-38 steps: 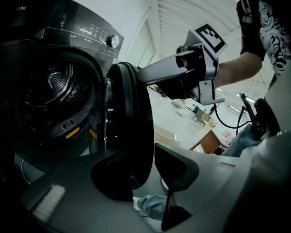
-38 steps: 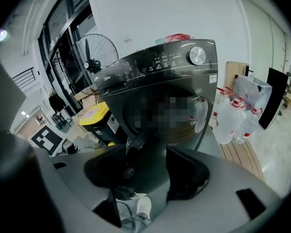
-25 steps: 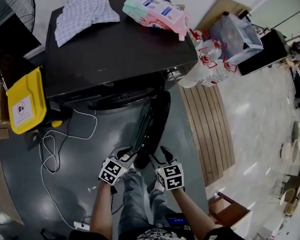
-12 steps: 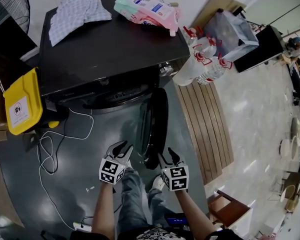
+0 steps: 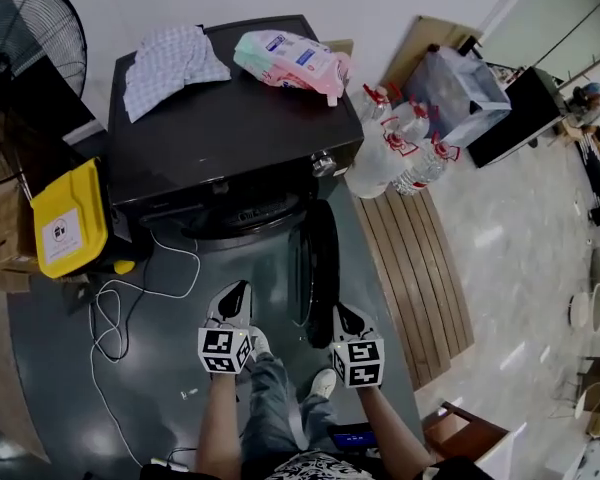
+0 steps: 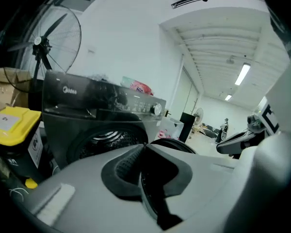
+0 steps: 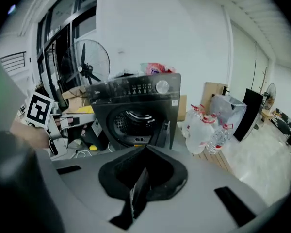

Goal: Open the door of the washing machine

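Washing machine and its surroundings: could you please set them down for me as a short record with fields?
washing machine: dark, front-loading
door: open, swung out, edge-on in the head view
drum: opening exposed
on top: checked cloth, pink pack
beside it: yellow container, water bottles, fan
floor: white cable
left gripper: just closed, shut, empty, clear of the door
right gripper: just closed, shut, empty, clear of the door
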A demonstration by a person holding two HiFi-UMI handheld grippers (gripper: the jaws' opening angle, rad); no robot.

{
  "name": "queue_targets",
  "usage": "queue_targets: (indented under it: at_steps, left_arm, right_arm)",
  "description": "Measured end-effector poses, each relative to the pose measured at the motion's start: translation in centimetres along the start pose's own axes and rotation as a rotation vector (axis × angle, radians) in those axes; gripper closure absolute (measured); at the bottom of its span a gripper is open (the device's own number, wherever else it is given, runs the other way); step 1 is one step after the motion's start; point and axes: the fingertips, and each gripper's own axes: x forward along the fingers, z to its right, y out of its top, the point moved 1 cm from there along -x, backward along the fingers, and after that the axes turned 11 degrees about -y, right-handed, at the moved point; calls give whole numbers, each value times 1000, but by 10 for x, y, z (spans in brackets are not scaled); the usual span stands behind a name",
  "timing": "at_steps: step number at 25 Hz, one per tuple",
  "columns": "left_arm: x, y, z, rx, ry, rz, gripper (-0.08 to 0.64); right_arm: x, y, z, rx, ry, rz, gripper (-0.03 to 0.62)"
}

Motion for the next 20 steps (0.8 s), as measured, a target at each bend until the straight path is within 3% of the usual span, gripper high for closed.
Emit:
queue_targets:
  at_steps: [6,10,16,20]
  left_arm:
    - [-50,89,39,92,116,85,558]
    - [-92,128,83,77,151,133,558]
    - [-145,157,158,105,210,245,558]
    - [-161,155,190,124,237,243,560]
  right_arm:
    - [-64,95,-2,64,91,256,591]
    - [-124,133,-8,52,168,397,591]
    - [-205,141,-5,46,250,511,591]
    - [-234,130,1,29,270,528,591]
